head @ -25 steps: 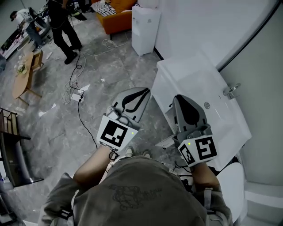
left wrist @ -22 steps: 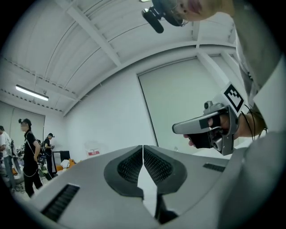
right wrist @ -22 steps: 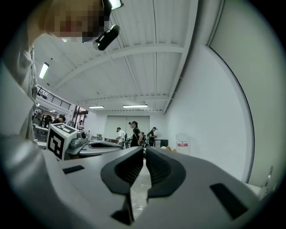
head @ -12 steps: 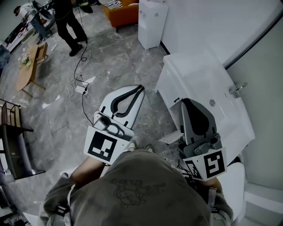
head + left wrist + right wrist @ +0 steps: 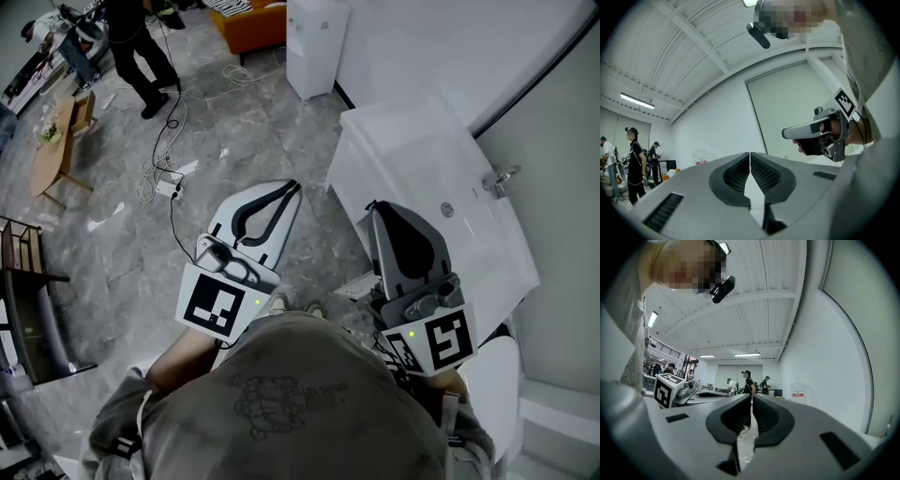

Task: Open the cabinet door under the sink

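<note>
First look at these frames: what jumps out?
Two grey grippers are held out over the grey floor, the left gripper and right gripper, both shut on nothing. The right one is next to the white sink at right. At top left a person stands by loose cables.

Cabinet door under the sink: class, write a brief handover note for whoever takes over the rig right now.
Left gripper: shut, empty, held over the floor beside the sink.
Right gripper: shut, empty, above the sink's front edge.
Cabinet: below the sink; the right gripper hides much of its front, and the door cannot be made out.
Done: nothing visible.
Left: find the door's edge or handle, grip it, pull it open.
</note>
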A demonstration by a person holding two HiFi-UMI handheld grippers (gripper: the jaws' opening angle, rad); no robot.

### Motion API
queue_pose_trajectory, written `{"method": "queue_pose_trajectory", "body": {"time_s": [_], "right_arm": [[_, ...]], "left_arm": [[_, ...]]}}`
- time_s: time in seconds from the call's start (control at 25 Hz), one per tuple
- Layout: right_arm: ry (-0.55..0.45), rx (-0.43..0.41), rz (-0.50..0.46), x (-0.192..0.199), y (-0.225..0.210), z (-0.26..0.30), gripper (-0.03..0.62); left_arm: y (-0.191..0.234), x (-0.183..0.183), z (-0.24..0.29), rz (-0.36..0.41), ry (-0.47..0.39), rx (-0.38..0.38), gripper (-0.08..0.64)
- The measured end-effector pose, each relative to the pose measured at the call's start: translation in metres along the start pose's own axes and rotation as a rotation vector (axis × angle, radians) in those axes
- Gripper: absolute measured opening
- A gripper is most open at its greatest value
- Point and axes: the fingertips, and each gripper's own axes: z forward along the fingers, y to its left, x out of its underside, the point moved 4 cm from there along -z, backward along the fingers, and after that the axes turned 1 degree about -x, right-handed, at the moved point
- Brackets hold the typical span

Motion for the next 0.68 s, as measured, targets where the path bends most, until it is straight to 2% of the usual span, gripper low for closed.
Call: {"method": "queue_pose_trajectory", "body": {"time_s": [0.24, 0.44, 0.68], "right_arm": [[-0.002, 0.006, 0.016, 0.0, -0.0024, -0.001, 0.035], [0.006, 0.008, 0.015, -0.0008, -0.0021, -0.0028, 0.035], [-0.004, 0.006, 0.011, -0.0076, -0.0046, -0.0019, 0.035]], "left_arm": [[-0.0009, 0.0039, 0.0012, -0.013, 0.006, 0.003, 0.021], [0.0054, 0.0011, -0.0029, -0.017, -0.005, -0.041, 0.02], [0.0081, -0.0006, 0.0026, -0.006, -0.004, -0.031, 0.02]]}}
